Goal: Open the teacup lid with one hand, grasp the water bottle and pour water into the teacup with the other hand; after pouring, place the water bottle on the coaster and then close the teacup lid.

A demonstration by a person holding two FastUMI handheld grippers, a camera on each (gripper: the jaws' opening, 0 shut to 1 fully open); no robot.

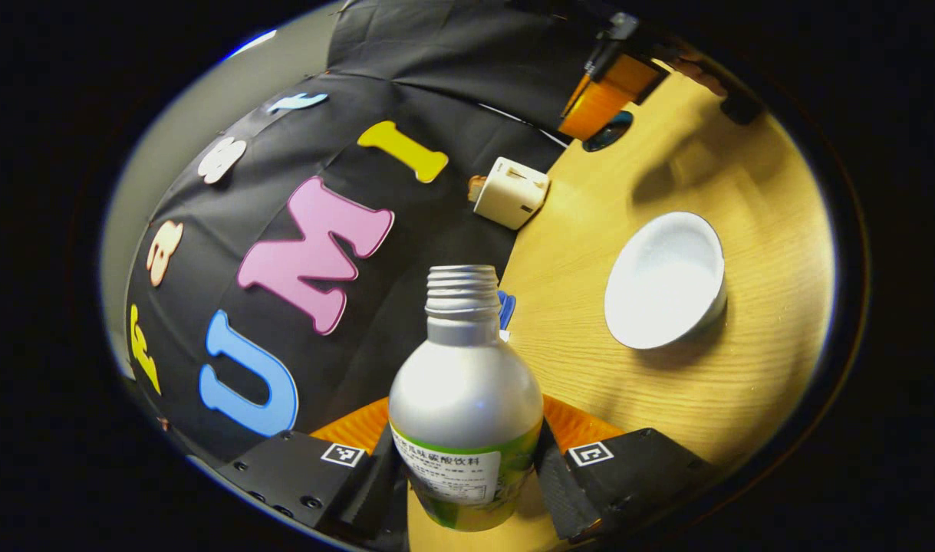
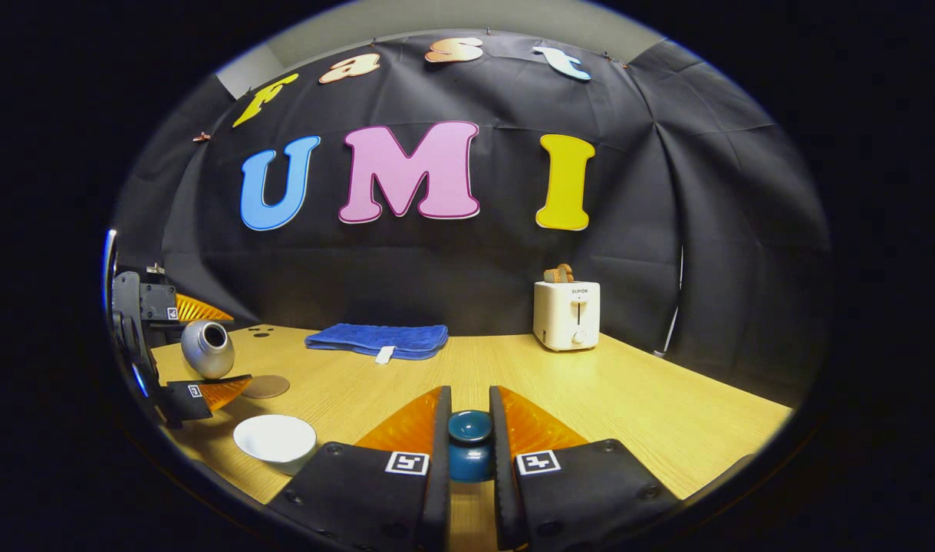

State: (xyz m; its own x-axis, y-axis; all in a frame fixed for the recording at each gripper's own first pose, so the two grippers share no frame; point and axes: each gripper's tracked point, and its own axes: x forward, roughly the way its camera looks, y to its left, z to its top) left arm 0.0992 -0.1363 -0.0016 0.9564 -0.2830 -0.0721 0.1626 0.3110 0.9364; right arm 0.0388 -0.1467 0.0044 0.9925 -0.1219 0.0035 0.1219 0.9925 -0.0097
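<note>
Tilting the water bottle (image 1: 465, 399) toward the teacup (image 1: 664, 280), I am clamping its silver body between both fingers of my left gripper (image 1: 467, 468), uncapped mouth leaning out so water can run. From the right gripper view the bottle is hanging above the wooden table (image 2: 651, 406) at 9 o'clock, the white cup at 7 o'clock, the round coaster (image 2: 265, 386) between them. My right gripper (image 2: 469, 448) is pinching the teal lid (image 2: 469, 445) with both fingers, keeping it clear. I cannot tell whether either vessel is holding water.
</note>
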